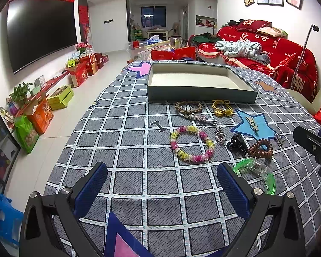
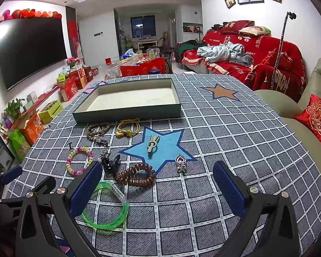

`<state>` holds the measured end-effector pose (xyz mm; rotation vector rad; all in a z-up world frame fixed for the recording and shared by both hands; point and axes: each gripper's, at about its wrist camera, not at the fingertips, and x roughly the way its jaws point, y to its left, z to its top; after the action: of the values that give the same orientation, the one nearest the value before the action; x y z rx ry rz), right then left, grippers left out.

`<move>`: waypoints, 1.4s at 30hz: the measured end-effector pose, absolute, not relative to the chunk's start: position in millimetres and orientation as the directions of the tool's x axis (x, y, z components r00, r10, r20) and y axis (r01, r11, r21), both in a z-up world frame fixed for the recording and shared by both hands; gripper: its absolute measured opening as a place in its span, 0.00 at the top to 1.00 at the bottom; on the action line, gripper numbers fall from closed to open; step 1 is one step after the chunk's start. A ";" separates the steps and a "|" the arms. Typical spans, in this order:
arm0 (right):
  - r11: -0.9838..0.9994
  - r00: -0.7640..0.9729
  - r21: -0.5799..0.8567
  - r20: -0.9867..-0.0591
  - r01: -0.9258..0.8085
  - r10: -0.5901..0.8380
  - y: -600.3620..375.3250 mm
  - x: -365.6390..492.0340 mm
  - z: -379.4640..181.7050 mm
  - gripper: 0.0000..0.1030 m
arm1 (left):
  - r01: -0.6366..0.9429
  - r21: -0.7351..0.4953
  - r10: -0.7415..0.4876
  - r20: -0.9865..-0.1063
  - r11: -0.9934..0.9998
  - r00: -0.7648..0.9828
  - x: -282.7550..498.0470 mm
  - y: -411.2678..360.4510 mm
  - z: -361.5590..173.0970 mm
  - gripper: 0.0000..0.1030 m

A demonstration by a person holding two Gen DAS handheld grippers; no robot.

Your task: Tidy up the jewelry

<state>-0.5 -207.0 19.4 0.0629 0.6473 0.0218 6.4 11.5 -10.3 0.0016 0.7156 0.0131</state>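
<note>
Both tools wide, holding nothing: left tool (image 1: 161, 184) and right tool (image 2: 157, 184) hover over desk's near edge. Shallow grey-green cardboard tray (image 1: 200, 95) sits twd far edge. Pink-yellow bead bracelet (image 1: 192, 144), brown coil hair tie (image 2: 135, 174), green translucent plastic bangle (image 2: 109, 209) lie btwn tray & near edge, on checked cloth.

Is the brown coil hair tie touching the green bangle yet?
Apart. The right wrist view shows grey tablecloth between the brown coil hair tie and the green bangle.

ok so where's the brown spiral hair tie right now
The brown spiral hair tie lies on the tablecloth just below the blue star, between the black hair claw and the silver pendant.
</note>
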 end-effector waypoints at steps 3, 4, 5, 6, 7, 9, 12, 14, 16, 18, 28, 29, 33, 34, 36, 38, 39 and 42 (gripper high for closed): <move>0.998 0.796 0.067 -0.604 -0.001 0.041 -206.6 -0.3 19.0 0.00 | -0.009 0.008 0.012 -0.656 1.000 0.754 6.4 11.6 -10.4 0.00; 0.998 0.796 0.066 -0.604 -0.002 0.042 -206.4 -0.5 19.1 0.00 | -0.010 0.008 0.013 -0.658 1.000 0.753 5.9 11.4 -11.2 0.00; 0.998 0.794 0.067 -0.606 -0.003 0.043 -206.4 -0.6 18.4 0.00 | -0.010 0.009 0.014 -0.659 1.000 0.752 5.1 11.4 -12.3 0.00; 0.998 0.793 0.067 -0.607 -0.004 0.044 -206.2 -0.8 17.9 0.00 | -0.011 0.009 0.014 -0.660 1.000 0.751 5.3 11.0 -12.3 0.00; 0.998 0.792 0.068 -0.609 -0.004 0.045 -206.7 0.1 17.8 0.00 | -0.012 0.009 0.015 -0.662 1.000 0.750 5.3 10.9 -12.8 0.00; 0.998 0.791 0.069 -0.610 -0.006 0.047 -206.4 0.1 17.2 0.00 | -0.015 0.009 0.017 -0.664 1.000 0.747 5.1 10.7 -13.2 0.00; 0.998 0.791 0.068 -0.611 -0.006 0.046 -206.6 0.4 17.3 0.00 | -0.018 0.008 0.019 -0.669 1.000 0.743 5.0 10.3 -13.4 0.00; 0.998 0.790 0.068 -0.611 -0.006 0.046 -206.9 0.7 17.4 0.00 | -0.019 0.008 0.020 -0.672 1.000 0.740 6.4 10.0 -12.2 0.00; 0.998 0.790 0.068 -0.612 -0.006 0.047 -206.6 0.4 17.1 0.00 | -0.019 0.008 0.020 -0.673 1.000 0.739 6.4 9.4 -11.9 0.00; 0.998 0.789 0.068 -0.613 -0.005 0.046 -206.7 0.6 17.1 0.00 | -0.018 0.007 0.018 -0.674 1.000 0.739 6.8 9.6 -12.0 0.00; 0.996 0.740 0.066 -0.672 0.052 0.006 -227.8 14.0 11.8 0.00 | -0.003 -0.020 -0.012 -0.709 1.000 0.705 21.0 14.5 -12.2 0.00; 0.996 0.730 0.061 -0.683 0.066 -0.006 -231.9 16.2 10.5 0.00 | 0.007 -0.030 -0.026 -0.720 1.000 0.694 25.0 15.7 -12.9 0.00; 0.994 0.690 0.040 -0.723 0.106 -0.044 -248.8 24.1 5.8 0.00 | 0.033 -0.044 -0.055 -0.766 0.998 0.640 42.3 18.2 -16.5 0.00; 0.993 0.679 0.037 -0.732 0.112 -0.050 -252.0 26.4 4.6 0.00 | 0.033 -0.043 -0.054 -0.779 0.999 0.625 48.0 18.7 -17.6 0.00; 0.993 0.660 0.030 -0.749 0.119 -0.057 -258.8 32.5 1.9 0.00 | 0.027 -0.045 -0.052 -0.797 0.999 0.602 57.7 20.0 -18.4 0.00; 0.992 0.642 0.014 -0.763 0.123 -0.068 -263.0 39.6 -0.7 0.00 | 0.029 -0.045 -0.054 -0.809 0.999 0.585 67.6 18.7 -18.8 0.00; 0.993 0.635 0.008 -0.769 0.122 -0.071 -262.9 43.2 -1.9 0.00 | 0.037 -0.043 -0.057 -0.816 0.998 0.575 72.9 17.1 -19.2 0.00; 0.993 0.608 -0.007 -0.790 0.117 -0.077 -262.9 55.5 -8.3 0.00 | 0.054 -0.027 -0.052 -0.832 0.998 0.553 85.9 10.4 -22.7 0.00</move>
<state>55.5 -262.9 -8.3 0.0464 0.9104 -0.1119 85.9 10.4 -22.7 0.0018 0.9833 -0.0630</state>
